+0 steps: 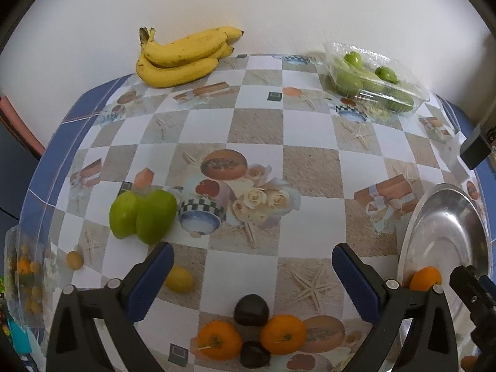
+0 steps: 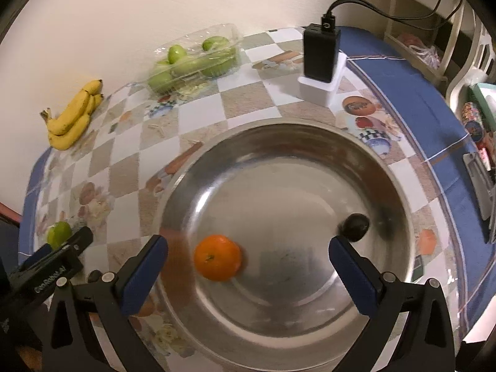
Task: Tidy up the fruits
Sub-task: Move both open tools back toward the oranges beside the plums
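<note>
Left tool: fingers wide apart, nothing between them, held over the near part of the tabletop.
Right tool: fingers wide apart, empty, held over the metal bowl.
Bowl contents, right view only: one orange near the left finger, one dark plum just beyond the right fingertip, blurred.
Bowl, left view: only its rim at the right edge, with the orange peeking inside.
Left view only: two oranges and two dark plums clustered at the near edge; a lemon and two green mangoes nearer the left edge.
Both views: bananas at the far left corner, a clear tray of green fruit at the far edge.
Right view only: black charger on a white stand near the far right corner.
</note>
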A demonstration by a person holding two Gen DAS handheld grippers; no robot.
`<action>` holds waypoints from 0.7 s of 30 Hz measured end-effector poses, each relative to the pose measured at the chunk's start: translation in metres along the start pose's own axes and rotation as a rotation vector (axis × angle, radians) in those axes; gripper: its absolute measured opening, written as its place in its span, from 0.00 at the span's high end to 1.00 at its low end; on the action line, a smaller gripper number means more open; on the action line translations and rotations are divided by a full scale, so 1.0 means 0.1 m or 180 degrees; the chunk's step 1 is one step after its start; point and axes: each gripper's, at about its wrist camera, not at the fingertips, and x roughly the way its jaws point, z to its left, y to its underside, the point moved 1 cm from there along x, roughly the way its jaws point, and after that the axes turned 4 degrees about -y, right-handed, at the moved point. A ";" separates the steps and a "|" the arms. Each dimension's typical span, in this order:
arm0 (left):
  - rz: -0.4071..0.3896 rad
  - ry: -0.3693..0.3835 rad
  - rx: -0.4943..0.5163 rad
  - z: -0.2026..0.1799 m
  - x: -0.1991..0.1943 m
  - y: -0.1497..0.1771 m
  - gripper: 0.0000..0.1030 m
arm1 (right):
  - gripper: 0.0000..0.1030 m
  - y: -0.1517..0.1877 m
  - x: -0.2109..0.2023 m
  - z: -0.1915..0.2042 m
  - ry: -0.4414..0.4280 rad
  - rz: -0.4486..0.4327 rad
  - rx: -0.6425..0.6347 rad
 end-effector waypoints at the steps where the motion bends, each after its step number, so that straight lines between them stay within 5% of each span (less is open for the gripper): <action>1: -0.0021 0.0013 -0.0004 0.03 -0.01 0.01 0.00 | 0.00 0.00 0.00 0.02 -0.0057 -0.0001 0.0015; 12: -0.0080 0.0244 -0.0199 0.34 -0.12 0.08 0.00 | 0.00 0.09 0.03 0.33 -0.0233 0.0082 -0.0179; 21: -0.0128 0.0038 -0.0432 0.77 -0.19 0.14 0.00 | 0.00 0.12 0.01 0.66 -0.0574 0.0036 -0.0271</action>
